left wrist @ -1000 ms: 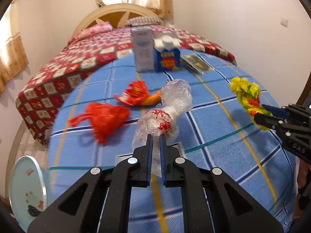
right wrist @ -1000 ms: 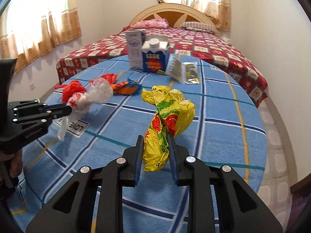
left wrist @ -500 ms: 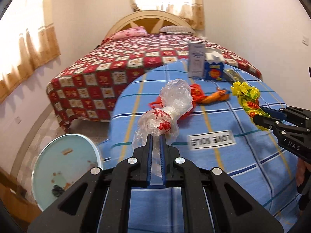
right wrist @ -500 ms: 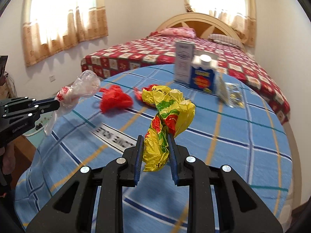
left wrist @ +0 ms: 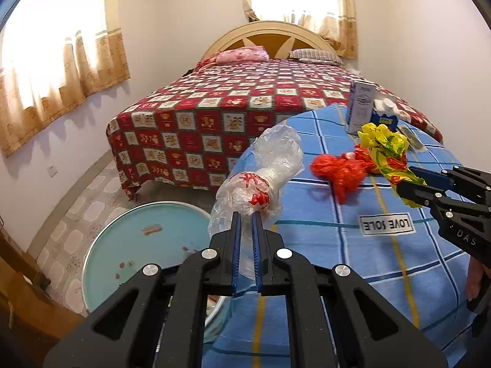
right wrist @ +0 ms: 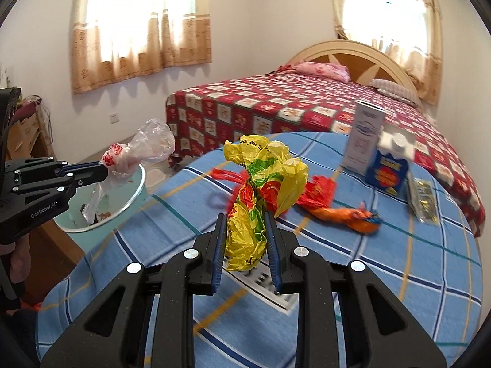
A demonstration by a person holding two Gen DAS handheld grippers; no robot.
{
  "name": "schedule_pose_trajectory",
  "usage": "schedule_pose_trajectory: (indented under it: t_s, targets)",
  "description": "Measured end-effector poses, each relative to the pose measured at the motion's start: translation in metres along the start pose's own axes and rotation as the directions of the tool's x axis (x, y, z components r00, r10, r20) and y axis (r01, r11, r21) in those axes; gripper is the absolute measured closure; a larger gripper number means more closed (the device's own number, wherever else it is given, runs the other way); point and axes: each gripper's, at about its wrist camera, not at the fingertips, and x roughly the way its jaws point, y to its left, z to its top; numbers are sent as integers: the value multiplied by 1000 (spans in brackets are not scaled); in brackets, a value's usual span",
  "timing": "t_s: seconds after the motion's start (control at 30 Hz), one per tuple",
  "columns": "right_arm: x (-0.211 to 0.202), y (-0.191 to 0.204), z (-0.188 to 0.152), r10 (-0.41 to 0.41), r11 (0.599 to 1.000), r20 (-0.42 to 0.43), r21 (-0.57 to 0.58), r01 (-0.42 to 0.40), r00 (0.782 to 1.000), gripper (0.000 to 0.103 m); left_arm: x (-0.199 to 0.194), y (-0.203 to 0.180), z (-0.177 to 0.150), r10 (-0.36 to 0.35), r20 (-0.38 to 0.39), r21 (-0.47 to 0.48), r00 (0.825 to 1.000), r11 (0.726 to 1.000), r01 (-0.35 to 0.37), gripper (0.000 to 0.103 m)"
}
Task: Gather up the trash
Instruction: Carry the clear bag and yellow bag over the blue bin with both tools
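Both grippers are swinging from over the table toward the pale green bin point(left wrist: 144, 236): left gripper point(left wrist: 246, 239) clamping the clear plastic bag point(left wrist: 260, 178), right gripper point(right wrist: 246, 245) clamping the yellow bag point(right wrist: 260, 184), drop-off nearing.

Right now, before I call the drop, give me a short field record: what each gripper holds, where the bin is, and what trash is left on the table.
left gripper: shut on clear plastic bag with red print
right gripper: shut on yellow plastic bag
bin: pale green, on the floor beside the table, some scraps inside
clear bag position: over the bin's rim in the right wrist view
left on table: red plastic bag, orange wrapper, white carton, blue carton, clear sachet
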Motion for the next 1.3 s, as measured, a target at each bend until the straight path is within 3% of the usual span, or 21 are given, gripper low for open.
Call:
schedule_pose_trajectory:
  t_s: [0.77, 1.3]
  targets:
    - [36, 68, 39, 115, 985, 23, -129, -111, 993, 77, -14, 66, -18, 110, -13, -64, 994, 992, -110, 96]
    - [58, 100, 49, 178, 965, 3, -198, -174, 984, 77, -26, 98, -29, 172, -29, -105, 985, 979, -174, 96]
